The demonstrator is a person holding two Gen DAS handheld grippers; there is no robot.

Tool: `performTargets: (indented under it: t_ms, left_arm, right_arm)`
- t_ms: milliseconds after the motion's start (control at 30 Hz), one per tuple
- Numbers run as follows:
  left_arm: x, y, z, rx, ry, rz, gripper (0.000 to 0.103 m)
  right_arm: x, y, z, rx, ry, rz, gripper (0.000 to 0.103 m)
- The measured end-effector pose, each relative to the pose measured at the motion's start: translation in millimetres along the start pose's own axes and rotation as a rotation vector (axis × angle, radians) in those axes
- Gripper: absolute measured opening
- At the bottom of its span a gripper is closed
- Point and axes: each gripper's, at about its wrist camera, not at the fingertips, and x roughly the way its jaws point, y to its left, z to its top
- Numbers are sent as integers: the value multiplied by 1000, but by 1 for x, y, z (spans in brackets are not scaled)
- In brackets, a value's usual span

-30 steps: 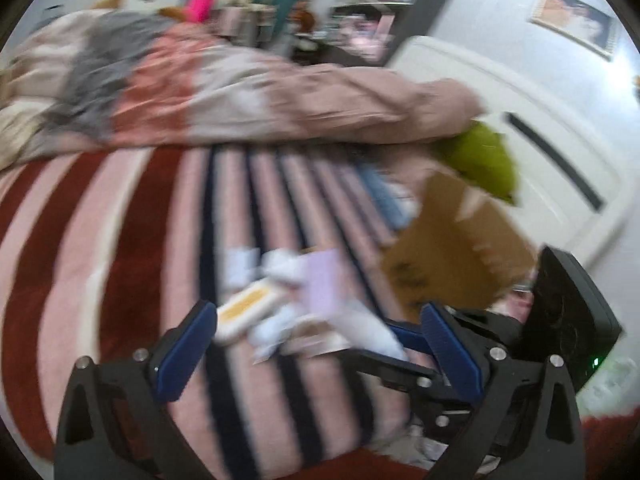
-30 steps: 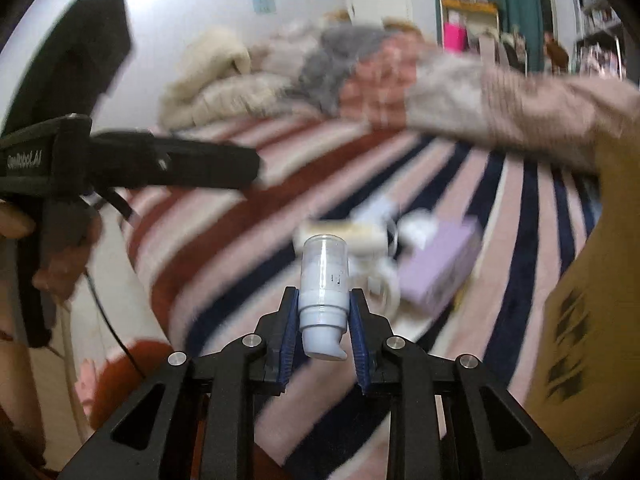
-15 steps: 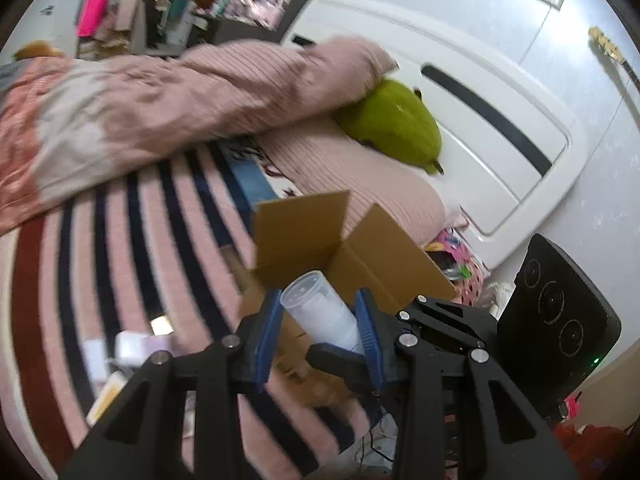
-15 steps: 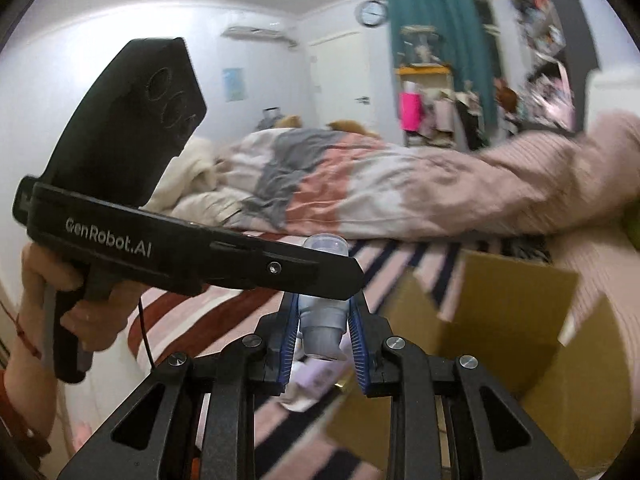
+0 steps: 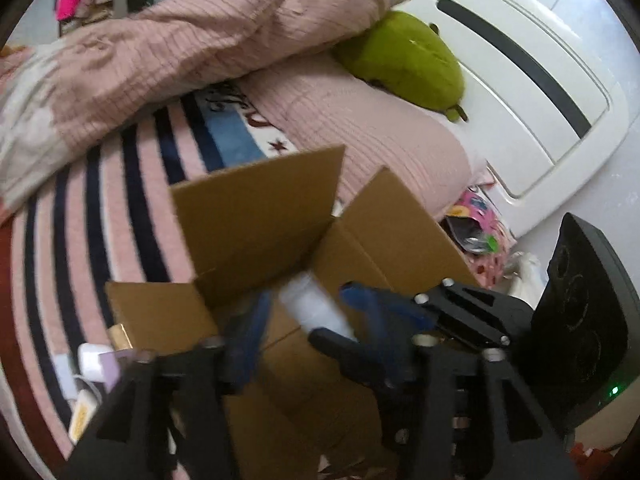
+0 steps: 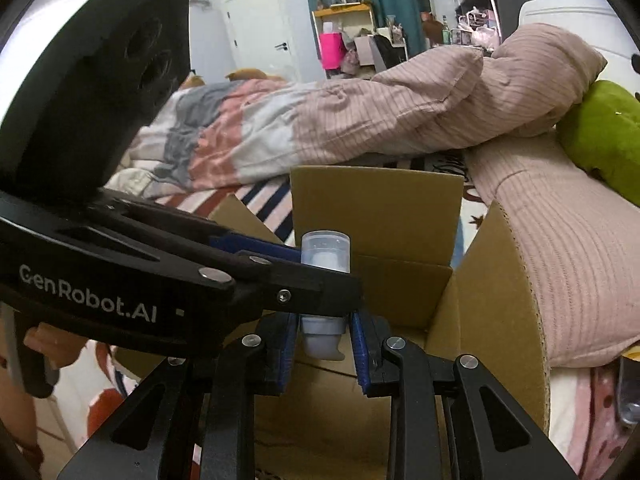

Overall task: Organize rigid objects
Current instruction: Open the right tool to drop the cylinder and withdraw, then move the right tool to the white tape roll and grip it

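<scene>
A white pump bottle (image 6: 326, 246) hangs upside down over the open cardboard box (image 6: 376, 208) on the bed. My right gripper (image 6: 323, 354) is shut on its lower end, and its jaws are just starting to open. My left gripper (image 6: 320, 276) reaches across from the left, with the same bottle between its fingers. In the left wrist view the left gripper (image 5: 312, 316) is blurred. Its jaws are opening, with a gap on each side of the bottle (image 5: 312, 304). The box (image 5: 256, 216) lies right below, its flaps standing up.
Several small items (image 5: 92, 364) lie on the striped blanket left of the box. A pink duvet (image 5: 200, 40) is bunched behind it. A green plush (image 5: 404, 60) rests against the white headboard (image 5: 520, 92). A person's hand (image 6: 48, 344) holds the left gripper.
Both grippers carried the bottle from over the blanket's clutter to above the box. The left gripper closed on the bottle half a second ago and has since spread apart.
</scene>
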Motion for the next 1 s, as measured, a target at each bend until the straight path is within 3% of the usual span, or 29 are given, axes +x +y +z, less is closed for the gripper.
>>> performTargets:
  t_ms: [67,267,367,467,667,800,900,1000]
  left_arm:
    - [-19,3,-5,-3,-49,17,68]
    - [-84,23,-26,-24,-174,88,70]
    - [-117,42,-50,-47,-237,176,74]
    - [-142,68,-80,-87,-285,260,75]
    - [-162,124,-139,-182,-332,341,79]
    - [-154,155,-175,-247,-330,371,79]
    - [-140,173,-196,-286,-316,372,79]
    - [-126,183,-211,-304,-302,379,79]
  right_arm:
    - [-4,-2,-6,11,-9,2,47]
    - [-25,19,2,-10,-118,81,64]
    - [-40,55,6,-93,-189,112,89]
    - [-44,91,6,-175,-222,177,101]
    - [-4,157,-4,-261,-133,257,102]
    - [30,177,-22,-267,-67,325,102]
    - [47,190,-41,-296,-56,295,102]
    - [57,210,-61,-381,-96,211,100]
